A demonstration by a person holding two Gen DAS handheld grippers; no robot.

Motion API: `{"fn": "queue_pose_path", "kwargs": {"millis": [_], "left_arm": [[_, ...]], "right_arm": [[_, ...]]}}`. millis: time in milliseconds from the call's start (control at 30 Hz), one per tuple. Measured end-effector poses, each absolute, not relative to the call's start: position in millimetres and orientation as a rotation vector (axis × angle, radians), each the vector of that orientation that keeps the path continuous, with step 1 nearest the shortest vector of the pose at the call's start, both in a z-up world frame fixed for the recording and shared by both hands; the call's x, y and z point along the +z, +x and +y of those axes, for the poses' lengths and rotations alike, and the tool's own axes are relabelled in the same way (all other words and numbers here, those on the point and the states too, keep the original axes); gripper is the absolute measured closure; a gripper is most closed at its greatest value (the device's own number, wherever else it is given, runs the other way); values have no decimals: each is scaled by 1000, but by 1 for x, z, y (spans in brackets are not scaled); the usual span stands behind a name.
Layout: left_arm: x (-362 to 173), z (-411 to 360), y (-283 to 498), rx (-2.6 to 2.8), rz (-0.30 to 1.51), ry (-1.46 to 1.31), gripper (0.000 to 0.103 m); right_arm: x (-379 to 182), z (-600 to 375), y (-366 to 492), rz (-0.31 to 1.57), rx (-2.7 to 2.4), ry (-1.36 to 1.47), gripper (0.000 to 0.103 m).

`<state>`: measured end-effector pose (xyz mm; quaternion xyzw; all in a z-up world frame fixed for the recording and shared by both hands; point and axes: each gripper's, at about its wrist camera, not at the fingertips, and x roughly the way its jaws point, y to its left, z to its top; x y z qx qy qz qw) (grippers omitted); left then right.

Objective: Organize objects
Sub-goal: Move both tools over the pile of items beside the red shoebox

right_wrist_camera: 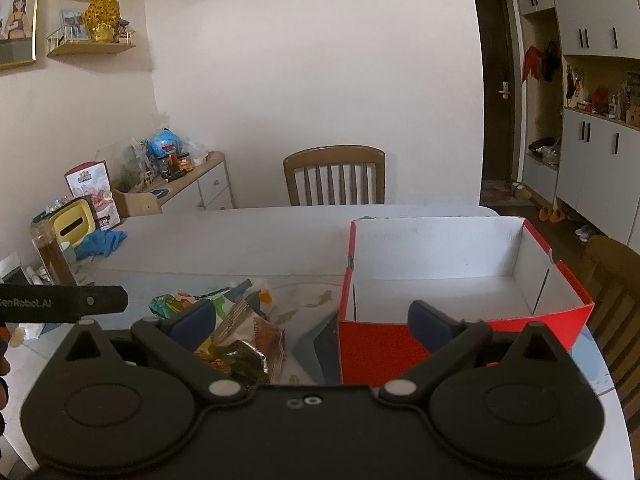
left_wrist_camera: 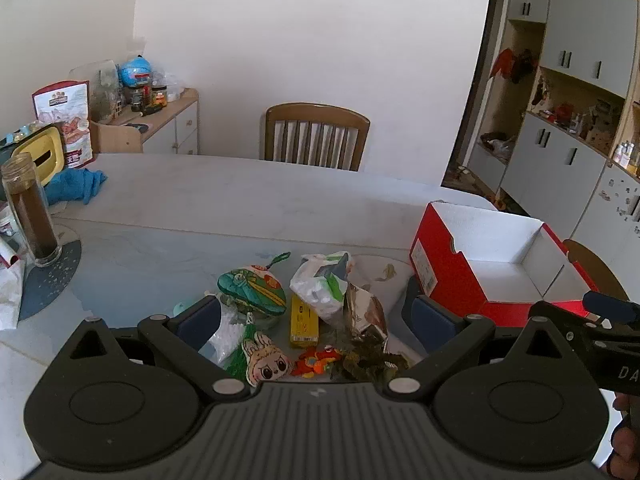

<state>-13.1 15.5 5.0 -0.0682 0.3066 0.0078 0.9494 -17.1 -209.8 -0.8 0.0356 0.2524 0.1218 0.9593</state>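
A pile of small items lies on the white table [left_wrist_camera: 240,200]: a green embroidered pouch [left_wrist_camera: 252,290], a white and green plastic packet [left_wrist_camera: 320,286], a yellow box [left_wrist_camera: 304,322], a silver foil snack bag [left_wrist_camera: 366,318], a bunny-face charm [left_wrist_camera: 266,362] and an orange toy [left_wrist_camera: 318,362]. My left gripper [left_wrist_camera: 316,312] is open above the pile, holding nothing. A red shoebox [left_wrist_camera: 500,260] with a white inside stands open to the right. My right gripper [right_wrist_camera: 312,316] is open and empty, between the foil bag [right_wrist_camera: 248,344] and the shoebox [right_wrist_camera: 460,272].
A tall jar of brown powder [left_wrist_camera: 30,208] stands at the table's left on a grey mat. A blue cloth [left_wrist_camera: 76,184] and a yellow tissue box [left_wrist_camera: 40,156] lie behind it. A wooden chair [left_wrist_camera: 316,136] stands at the far side. Another chair [right_wrist_camera: 616,304] is at the right.
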Motion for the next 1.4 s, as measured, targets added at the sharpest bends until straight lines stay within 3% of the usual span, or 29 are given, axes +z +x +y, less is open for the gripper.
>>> {"fn": "queue_pose_path", "kwargs": {"millis": [633, 900, 1400], "left_arm": [[-2, 51, 9, -121, 643, -170, 1], [-19, 57, 24, -130, 742, -137, 1], [-53, 91, 74, -69, 775, -64, 1]], "right_arm": [[-4, -170, -2, 555, 239, 40, 2], [-8, -156, 4, 593, 254, 13, 2], [-53, -137, 26, 752, 309, -70, 15]]}}
